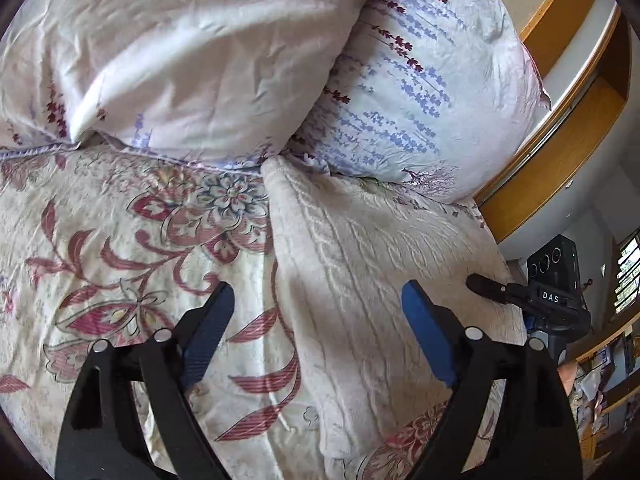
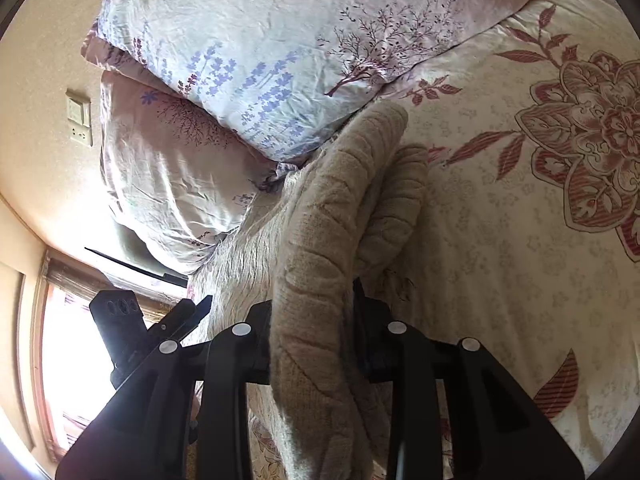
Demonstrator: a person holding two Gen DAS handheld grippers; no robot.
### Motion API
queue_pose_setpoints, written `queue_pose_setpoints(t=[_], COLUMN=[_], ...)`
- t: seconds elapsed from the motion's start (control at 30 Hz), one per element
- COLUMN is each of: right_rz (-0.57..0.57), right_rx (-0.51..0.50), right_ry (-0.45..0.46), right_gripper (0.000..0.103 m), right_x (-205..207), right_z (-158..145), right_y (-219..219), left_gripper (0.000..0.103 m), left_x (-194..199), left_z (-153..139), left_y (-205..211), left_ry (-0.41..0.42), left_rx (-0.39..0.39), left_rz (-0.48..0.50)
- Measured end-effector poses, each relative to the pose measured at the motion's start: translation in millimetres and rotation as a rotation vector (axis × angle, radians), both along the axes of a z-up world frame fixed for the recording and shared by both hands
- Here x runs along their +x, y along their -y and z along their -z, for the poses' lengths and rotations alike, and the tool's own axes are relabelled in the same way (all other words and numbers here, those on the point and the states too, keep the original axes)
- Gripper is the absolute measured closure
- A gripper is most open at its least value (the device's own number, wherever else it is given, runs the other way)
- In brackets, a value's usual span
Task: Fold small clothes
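- Bed (image 1: 120, 240): a floral-printed cover spreads across both views and carries everything else; it is creased, not taut.
- Pillows (image 1: 200, 60): two large ones in lavender print lie at the head of the bed; the nearer one (image 2: 280, 60) overlaps the far end of the garment.
- Knitted garment (image 1: 380, 260): a cream, cable-patterned piece lies in a long strip on the bed, its far end touching the pillows. In the right wrist view a doubled fold of it (image 2: 320, 240) rises off the bed toward the camera.
- Right tool (image 2: 314, 312): clamped on the raised fold of the garment, which fills the gap between its fingers; the pads themselves are hidden by the knit.
- Left tool (image 1: 316, 332): jaws wide apart, blue pads bare and holding nothing, hovering over the near edge of the garment and the cover beside it.
- Risk, one-sided hold: with only the right tool gripping, the thick knit may sag or twist, giving a skewed fold.
- Risk, slippage: the bulky, doubled fabric could creep out of the right tool if pulled against the weight of the pillows.
- Risk, wrong catch: the left tool, closing low, could pinch the bed cover together with the garment.
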State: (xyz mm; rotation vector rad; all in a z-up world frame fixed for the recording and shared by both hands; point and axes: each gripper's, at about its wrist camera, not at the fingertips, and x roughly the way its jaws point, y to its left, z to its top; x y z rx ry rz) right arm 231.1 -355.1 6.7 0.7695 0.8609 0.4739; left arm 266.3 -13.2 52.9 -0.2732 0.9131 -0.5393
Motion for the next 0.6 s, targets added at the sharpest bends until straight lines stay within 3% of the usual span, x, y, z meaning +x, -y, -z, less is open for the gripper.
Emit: queue_pose_setpoints(t=[0.07,0.17,0.23,0.33,0.37,0.4,0.5,0.6], right_rz=[-0.003,0.007,0.003,-0.020,-0.032,-0.047,-0.053,-0.066], right_rx=[0.009,-0.003,0.005,0.035,0.044,0.056,0.084,0.105], right_ry=[-0.019,-0.049,-0.074,-0.085,-0.082,-0.085,-0.060,-0.014], right_gripper=[0.065,0.047,0.041,0.042,0.045,0.060,0.069,0.071], right_x=[3.7,6.0,11.6,17.3,18.5,19.3,15.8,10.0], right_z=[2.0,7.9,15.3,25.2,25.8,26.9,25.1,11.5], right_y=[3.3,11.8,17.1,17.8,15.8,12.0,7.8,-2.6], left_gripper=[0.016,0.016,0.016,0.020,0.029,0.044,0.065,0.070], left_x=[9.2,21.2,26.0,35.5,38.2,40.5,35.3,24.0], left_z=[2.1,15.1,23.3,33.6,37.5,40.4,34.1,18.1], left_y=[12.4,25.0,30.2,32.1,32.6,33.3,28.1,14.3], left_ry=[-0.014,-0.063,-0.085,-0.139,-0.162,-0.187,-0.162,-0.140], left_rx=[0.060,0.125,0.122,0.042,-0.002,-0.051,-0.079,-0.116], left_rz=[0.002,0.020,0.035,0.040,0.051,0.064,0.054,0.072])
